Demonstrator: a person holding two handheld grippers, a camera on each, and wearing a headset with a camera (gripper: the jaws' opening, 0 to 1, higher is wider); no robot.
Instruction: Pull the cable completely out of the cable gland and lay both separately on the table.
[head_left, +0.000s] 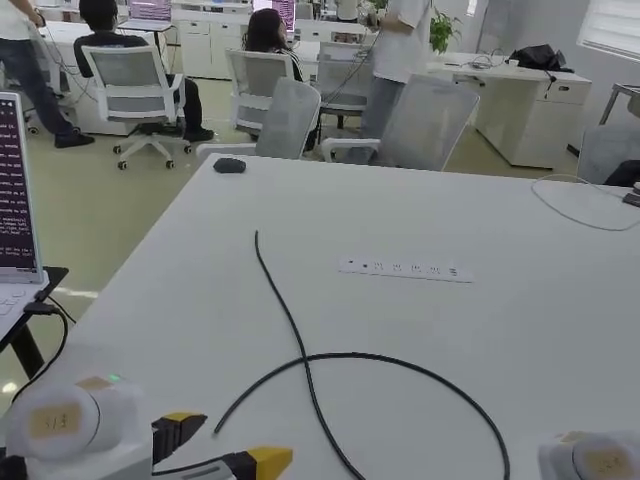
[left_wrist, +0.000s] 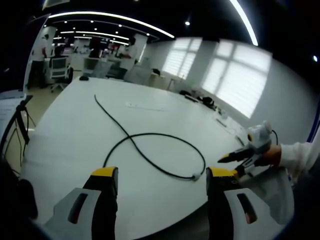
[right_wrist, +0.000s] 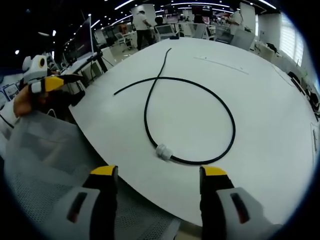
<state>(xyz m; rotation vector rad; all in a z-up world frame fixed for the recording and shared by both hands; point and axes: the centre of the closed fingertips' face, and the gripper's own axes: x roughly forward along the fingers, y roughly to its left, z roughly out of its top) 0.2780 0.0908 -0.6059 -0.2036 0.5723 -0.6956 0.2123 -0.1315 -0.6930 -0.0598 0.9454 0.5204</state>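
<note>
Right tool (right_wrist: 157, 171) and left tool (left_wrist: 162, 172) both gape, empty, off the near edge of the surface (right_wrist: 280, 100). Straight ahead of my right tool, the nearer one, sits the pale gland (right_wrist: 163, 151), threaded on the black cable (right_wrist: 146, 117), which loops away, crosses itself and trails far.

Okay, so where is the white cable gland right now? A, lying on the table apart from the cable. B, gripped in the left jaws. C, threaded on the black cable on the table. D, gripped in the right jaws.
C: in the right gripper view the cable gland sits on the cable near the table edge, while the left gripper and right gripper are open and empty.
</note>
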